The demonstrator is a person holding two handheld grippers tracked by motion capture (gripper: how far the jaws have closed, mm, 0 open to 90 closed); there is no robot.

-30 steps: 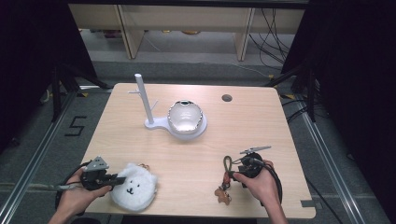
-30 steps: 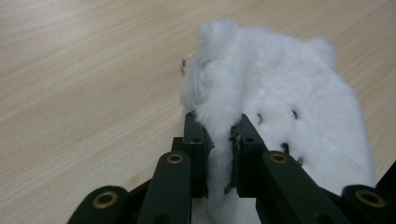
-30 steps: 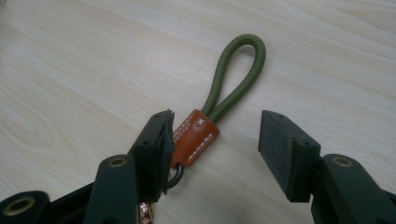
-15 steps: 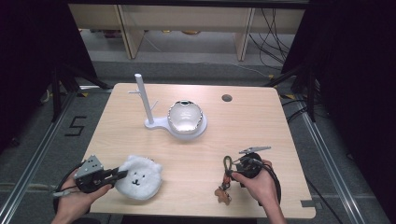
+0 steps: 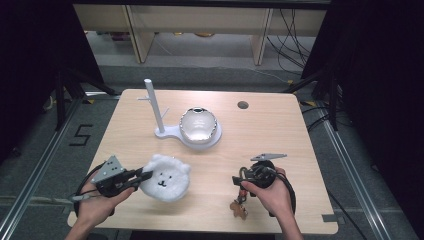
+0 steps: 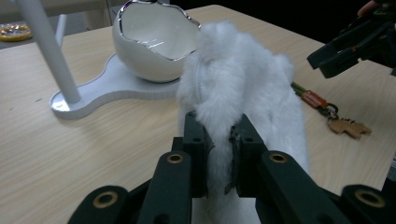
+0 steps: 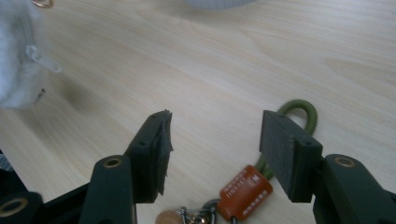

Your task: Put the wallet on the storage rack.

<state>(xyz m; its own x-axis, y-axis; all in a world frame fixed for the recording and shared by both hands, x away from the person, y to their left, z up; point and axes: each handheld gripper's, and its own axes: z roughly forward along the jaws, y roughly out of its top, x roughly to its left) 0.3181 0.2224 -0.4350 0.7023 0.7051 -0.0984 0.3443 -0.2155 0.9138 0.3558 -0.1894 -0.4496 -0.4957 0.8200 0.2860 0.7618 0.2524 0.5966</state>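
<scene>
A: While clamped in the left hand-held gripper, sits where?

B: Near-left part of the worktop, well short of the white stand and its egg-shaped bowl. Fluffy white pouch, pinched by its left edge, jaws pressed together deep into the fur.

A: And the right hand-held gripper?

B: Jaws apart, gripping nothing. Poised low over the key ring at near right, with the olive strap and orange tag lying just beyond the pads.

A: Handling of the pouch?

B: Probably light and very soft. Squashes flat between the pads in the left gripper view, so likely to sag and fold instead of holding shape. Not fragile, hardly slippery given the long pile. Best taken by an edge or seam, as now. A second hold near the zip pull could spread the mouth, judging by that clear tab.

A: Pointing which way?

B: Bear face turned upward, ears toward the far side, chin toward the near edge. Almost round, so barely any long axis, perhaps a little wider from left to right. Zip line running along the rim beside the pinched part.

A: Any risk?

B: Snagging fur instead of fabric, then slipping loose.
</scene>
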